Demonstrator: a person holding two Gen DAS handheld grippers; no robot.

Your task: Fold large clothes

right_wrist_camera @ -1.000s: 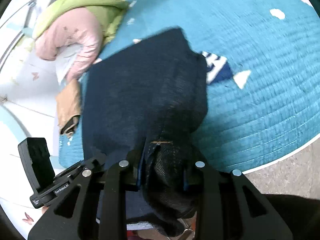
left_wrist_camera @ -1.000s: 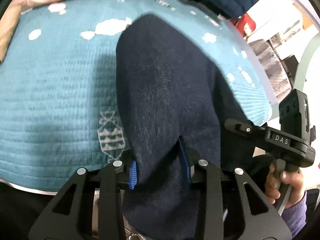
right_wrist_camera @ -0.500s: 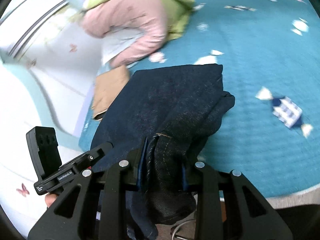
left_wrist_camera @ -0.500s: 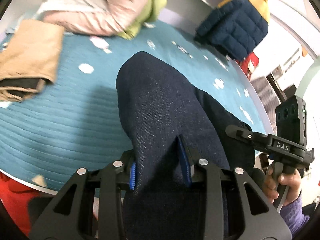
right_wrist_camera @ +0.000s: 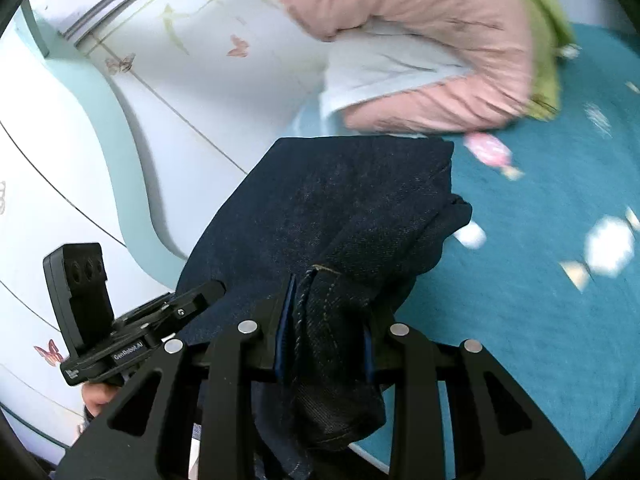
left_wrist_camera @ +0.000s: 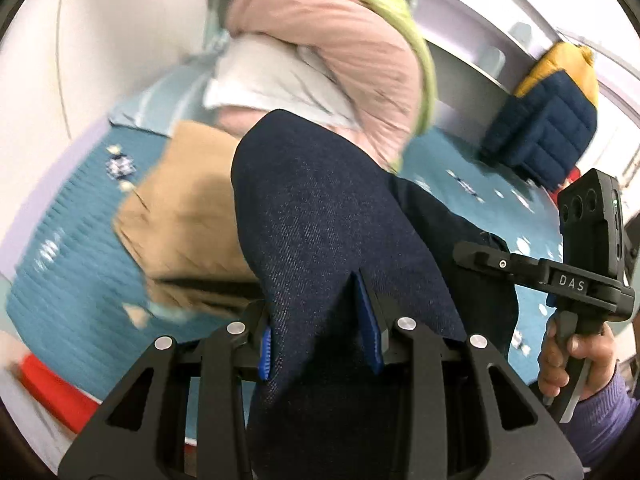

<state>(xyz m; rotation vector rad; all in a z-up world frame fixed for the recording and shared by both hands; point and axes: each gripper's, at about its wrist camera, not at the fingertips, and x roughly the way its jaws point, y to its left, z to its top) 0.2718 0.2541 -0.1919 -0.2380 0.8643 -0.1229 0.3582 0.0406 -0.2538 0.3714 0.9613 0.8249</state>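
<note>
Lengthwise, jeans (left_wrist_camera: 328, 240) pointing away

Both grippers are clamping dark denim: the left gripper (left_wrist_camera: 320, 332) and the right gripper (right_wrist_camera: 324, 336) are pinching folds between blue-padded fingers.

Kid's bedrm: candy-print rug (right_wrist_camera: 540, 320), butterfly wall (right_wrist_camera: 168, 80).

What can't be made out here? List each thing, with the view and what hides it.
1. Left wrist view: the dark denim garment covers the tan folded clothes' right part; motion blur smears the rest.
2. Left wrist view: denim fills the left tongs, hiding where the pads meet.
3. Right wrist view: the right tongs and the bottom edge cut off the garment's lower end.
4. Right wrist view: blur hides the pink jacket's details.
</note>
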